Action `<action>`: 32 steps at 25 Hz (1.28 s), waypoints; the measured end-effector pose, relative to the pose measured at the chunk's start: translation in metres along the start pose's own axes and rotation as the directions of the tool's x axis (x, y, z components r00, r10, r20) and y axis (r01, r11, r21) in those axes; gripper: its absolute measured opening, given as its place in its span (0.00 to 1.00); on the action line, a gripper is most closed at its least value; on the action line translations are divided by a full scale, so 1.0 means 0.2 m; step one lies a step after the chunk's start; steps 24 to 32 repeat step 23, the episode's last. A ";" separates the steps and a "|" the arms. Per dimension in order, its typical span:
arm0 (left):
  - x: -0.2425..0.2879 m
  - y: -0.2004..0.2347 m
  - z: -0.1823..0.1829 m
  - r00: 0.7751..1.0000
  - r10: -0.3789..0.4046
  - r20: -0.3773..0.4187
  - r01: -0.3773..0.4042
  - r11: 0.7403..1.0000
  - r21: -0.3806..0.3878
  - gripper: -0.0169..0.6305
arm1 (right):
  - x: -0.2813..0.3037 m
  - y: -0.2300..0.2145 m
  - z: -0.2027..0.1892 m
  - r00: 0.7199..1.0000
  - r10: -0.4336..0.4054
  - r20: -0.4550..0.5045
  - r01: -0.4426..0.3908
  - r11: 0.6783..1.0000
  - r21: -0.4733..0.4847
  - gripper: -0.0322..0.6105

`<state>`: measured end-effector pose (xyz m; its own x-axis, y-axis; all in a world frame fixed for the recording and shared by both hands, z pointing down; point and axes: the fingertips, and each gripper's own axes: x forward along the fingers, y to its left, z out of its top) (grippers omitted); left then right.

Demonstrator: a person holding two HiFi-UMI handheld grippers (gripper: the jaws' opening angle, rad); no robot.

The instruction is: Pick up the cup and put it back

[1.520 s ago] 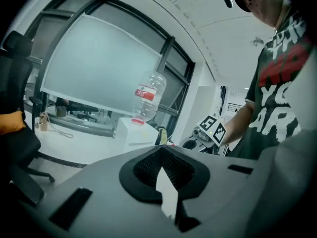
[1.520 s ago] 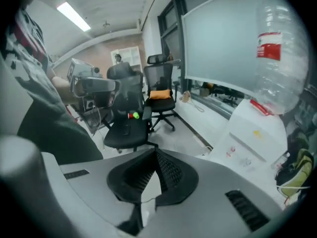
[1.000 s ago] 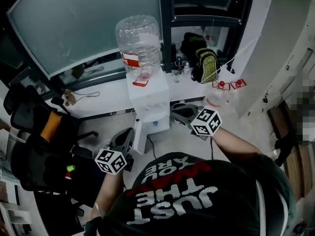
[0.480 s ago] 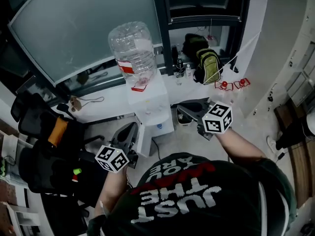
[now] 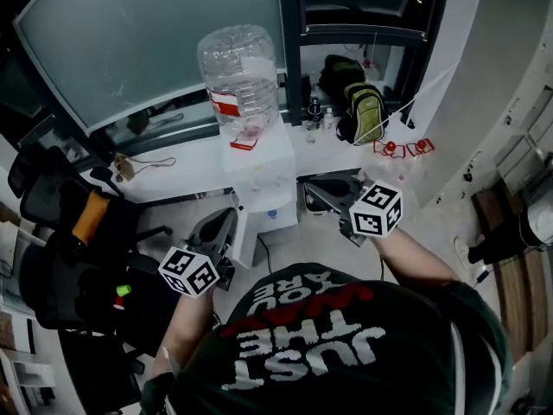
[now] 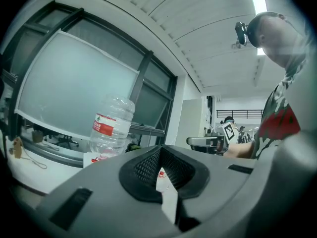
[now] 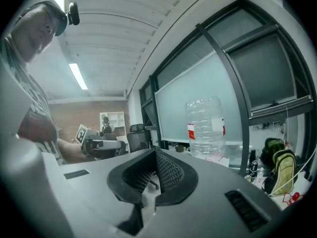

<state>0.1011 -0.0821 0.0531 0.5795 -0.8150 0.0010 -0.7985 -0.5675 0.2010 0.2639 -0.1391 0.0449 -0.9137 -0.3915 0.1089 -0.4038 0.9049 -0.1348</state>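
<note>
1. Over the last second both grippers have been raised a little. They are now held about level, the left gripper [image 6: 161,171] to the left of the water dispenser [image 5: 262,173] and the right gripper [image 7: 150,175] to its right.
2. Both pairs of jaws are closed together with nothing between them. No cup can be made out for certain in any view, so the scene fits either a cup yet to be lifted or one already put back.
3. The jaw pads are black and ribbed, set in matte grey shells. The dispenser is boxy, smooth and white. Its bottle [image 5: 240,72] is clear ridged plastic with a red label.

sill bottles [image 5: 314,112]: too small to identify | shirt [image 5: 346,353]: cut off at bottom edge
</note>
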 end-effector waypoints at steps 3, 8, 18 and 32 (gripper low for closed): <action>-0.01 0.02 -0.01 1.000 0.006 -0.002 -0.006 1.000 -0.001 0.04 | 0.03 0.01 0.01 1.000 0.008 -0.007 -0.008 1.000 -0.012 0.10; -0.03 0.03 -0.04 1.000 0.018 0.001 -0.018 1.000 -0.013 0.04 | 0.04 0.01 -0.02 1.000 0.015 -0.022 -0.016 1.000 -0.026 0.10; -0.02 0.03 -0.04 1.000 0.019 0.003 -0.019 1.000 -0.023 0.04 | 0.04 0.00 -0.02 0.999 0.022 -0.037 -0.024 0.998 -0.050 0.10; -0.02 0.03 -0.05 1.000 0.018 -0.006 -0.018 1.000 -0.024 0.04 | 0.04 0.00 -0.03 0.999 0.025 -0.042 -0.027 0.998 -0.049 0.10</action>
